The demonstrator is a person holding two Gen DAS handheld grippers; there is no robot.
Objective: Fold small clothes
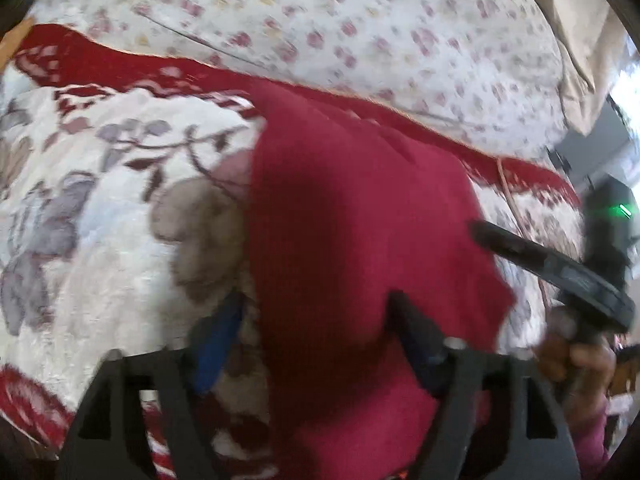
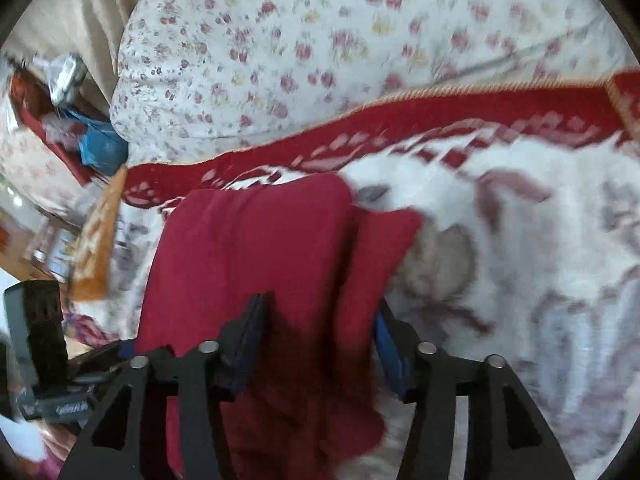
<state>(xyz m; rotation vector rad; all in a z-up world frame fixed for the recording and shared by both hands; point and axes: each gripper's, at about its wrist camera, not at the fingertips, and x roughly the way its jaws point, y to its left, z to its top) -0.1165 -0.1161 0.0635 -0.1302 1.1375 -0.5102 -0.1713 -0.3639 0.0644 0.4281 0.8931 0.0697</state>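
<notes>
Left wrist view showed the left gripper (image 1: 316, 320) with jaws spread wide around the red garment (image 1: 352, 216), draped over the patterned blanket (image 1: 80, 208). Rightward, the right gripper (image 2: 320, 328) likewise straddled the cloth, jaws wide. Closing both on matching corners would likely keep the fold square.

right gripper (image 2: 320, 340) jaws spread, red garment (image 2: 256, 248) bunched between and draped over them, lying on the white floral blanket (image 2: 540, 260); flowered pillow (image 2: 320, 40) behind; frame motion-blurred
</notes>
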